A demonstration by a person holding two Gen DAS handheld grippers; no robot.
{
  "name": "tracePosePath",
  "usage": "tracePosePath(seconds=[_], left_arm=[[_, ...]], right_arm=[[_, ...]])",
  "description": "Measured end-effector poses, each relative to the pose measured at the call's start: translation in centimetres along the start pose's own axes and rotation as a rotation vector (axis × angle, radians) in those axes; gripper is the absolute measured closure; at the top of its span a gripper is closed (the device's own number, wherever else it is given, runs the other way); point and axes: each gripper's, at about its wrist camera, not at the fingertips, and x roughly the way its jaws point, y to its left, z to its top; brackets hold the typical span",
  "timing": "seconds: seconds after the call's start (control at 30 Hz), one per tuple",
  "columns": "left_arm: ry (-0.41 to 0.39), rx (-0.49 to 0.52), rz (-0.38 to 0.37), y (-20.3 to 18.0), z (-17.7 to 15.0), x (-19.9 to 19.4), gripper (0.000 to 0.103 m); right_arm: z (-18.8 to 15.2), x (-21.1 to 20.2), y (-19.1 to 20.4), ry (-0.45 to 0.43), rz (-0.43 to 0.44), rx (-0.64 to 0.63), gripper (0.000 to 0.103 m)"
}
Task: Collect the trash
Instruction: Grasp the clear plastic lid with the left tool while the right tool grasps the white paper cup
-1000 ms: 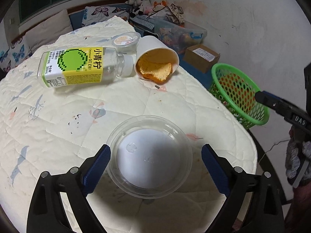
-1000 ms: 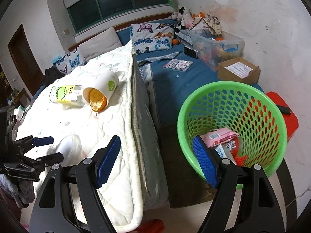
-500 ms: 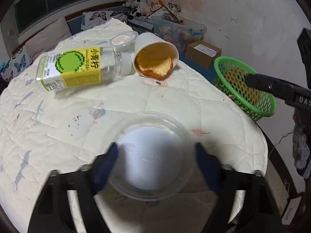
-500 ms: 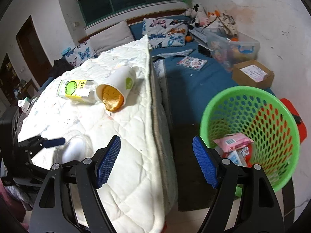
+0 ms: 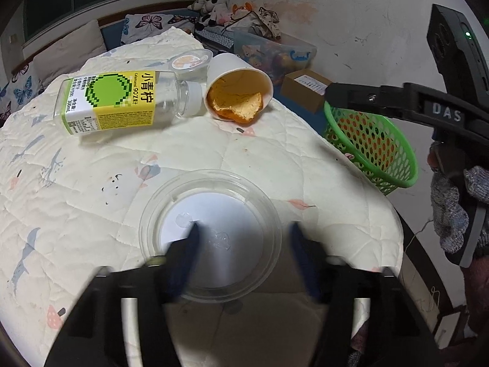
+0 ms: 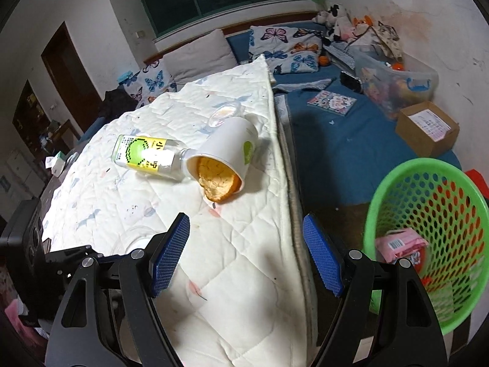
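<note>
A clear plastic lid (image 5: 211, 238) lies on the white quilted mattress (image 5: 91, 189), near its front edge. My left gripper (image 5: 243, 244), blurred by motion, has its jaws partly closed over the lid, narrower than the lid's rim; whether they grip it I cannot tell. Farther back lie a clear bottle with a yellow-green label (image 5: 122, 102) (image 6: 146, 156), a tipped white paper cup with orange residue (image 5: 238, 94) (image 6: 224, 162) and a small sauce cup (image 5: 191, 61). My right gripper (image 6: 246, 257) is open and empty above the mattress edge. A green basket (image 6: 428, 244) (image 5: 369, 140) holds wrappers.
A pink wrapper (image 6: 400, 244) lies in the basket on the floor right of the mattress. A cardboard box (image 6: 428, 128), a clear storage bin (image 6: 394, 79) with toys and a booklet (image 6: 331, 102) lie on the blue mat. Pillows line the back wall.
My left jaws have narrowed from wide open around the lid to partly closed over it. My right gripper has swung left from the basket toward the mattress and cup.
</note>
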Motion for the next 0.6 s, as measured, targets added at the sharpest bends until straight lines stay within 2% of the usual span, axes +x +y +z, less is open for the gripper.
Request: tracePosePath(seconds=[0.07, 0.13, 0.27, 0.43, 0.6], left_arm=[[-0.022, 0.011, -0.006, -0.1, 0.0, -0.7, 0.028], [-0.036, 0.016, -0.005, -0.2, 0.0, -1.2, 0.020], [-0.067, 0.031, 0.036, 0.0, 0.0, -2.0, 0.012], [-0.037, 0.030, 0.081, 0.5, -0.3, -1.1, 0.010], [-0.021, -0.004, 0.073, 1.4, -0.6, -0.9, 0.010]], right_arm=[[0.0, 0.3, 0.2, 0.008, 0.002, -0.005, 0.026], [0.0, 0.7, 0.4, 0.013, 0.002, -0.010, 0.027], [0.4, 1.0, 0.5, 0.017, 0.010, -0.011, 0.026], [1.4, 1.4, 0.9, 0.016, 0.028, -0.013, 0.026], [2.9, 2.0, 1.3, 0.022, 0.046, -0.016, 0.026]])
